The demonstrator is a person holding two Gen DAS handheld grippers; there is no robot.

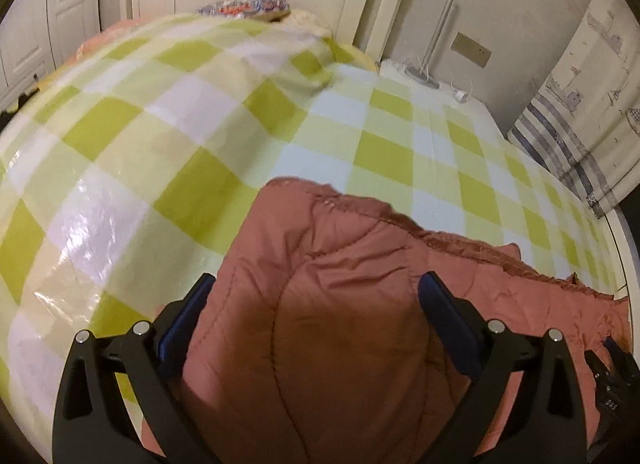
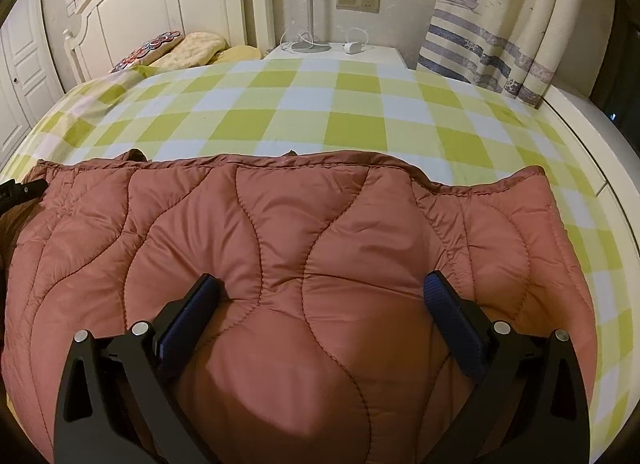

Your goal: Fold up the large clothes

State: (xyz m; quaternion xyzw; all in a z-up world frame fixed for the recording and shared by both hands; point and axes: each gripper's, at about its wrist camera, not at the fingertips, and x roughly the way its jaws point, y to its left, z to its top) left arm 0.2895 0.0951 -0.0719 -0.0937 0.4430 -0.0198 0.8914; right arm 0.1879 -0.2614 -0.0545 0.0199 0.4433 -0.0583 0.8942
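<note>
We hold two grippers over a puffy, rust-pink quilted jacket [image 2: 280, 248] lying on a green-and-white checked bedspread [image 2: 304, 112]. Left gripper [image 1: 316, 284]: jaws wide apart, gripping nothing, padding bulging btwn them. Right gripper [image 2: 320, 284]: likewise spread wide, empty. Jacket looks flattened w/ a straight far edge, so we judge one fold done, more left. Left view alone shows a lumpy bedding mound [image 1: 256, 64]; right view alone shows the jacket's full width.
</note>
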